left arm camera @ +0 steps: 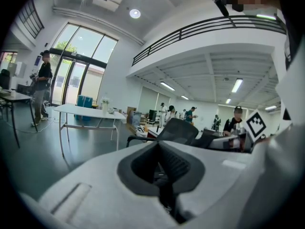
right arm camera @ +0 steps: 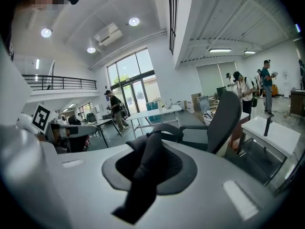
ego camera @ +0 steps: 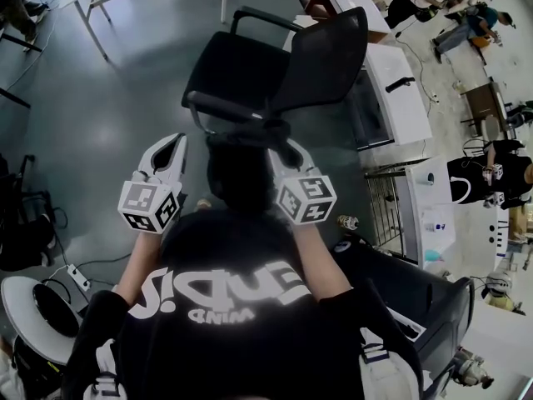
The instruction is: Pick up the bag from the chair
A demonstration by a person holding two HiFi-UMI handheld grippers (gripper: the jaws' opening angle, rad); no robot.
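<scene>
The black bag (ego camera: 241,177) hangs in front of me, just below the front edge of the black office chair (ego camera: 250,73). My right gripper (ego camera: 285,150) is at the bag's upper right, shut on a black strap. In the right gripper view that strap (right arm camera: 143,171) runs down between the jaws of the right gripper (right arm camera: 152,149). My left gripper (ego camera: 171,147) is held to the left of the bag and does not touch it. In the left gripper view the left gripper (left arm camera: 162,151) has its jaws together with nothing between them. The chair (left arm camera: 178,130) stands ahead of it.
White cabinets (ego camera: 400,82) and a wire rack (ego camera: 387,211) stand to the right of the chair. A black case (ego camera: 416,298) is at my lower right. A power strip (ego camera: 75,277) lies on the grey floor at the left. A white table (left arm camera: 86,112) stands further off.
</scene>
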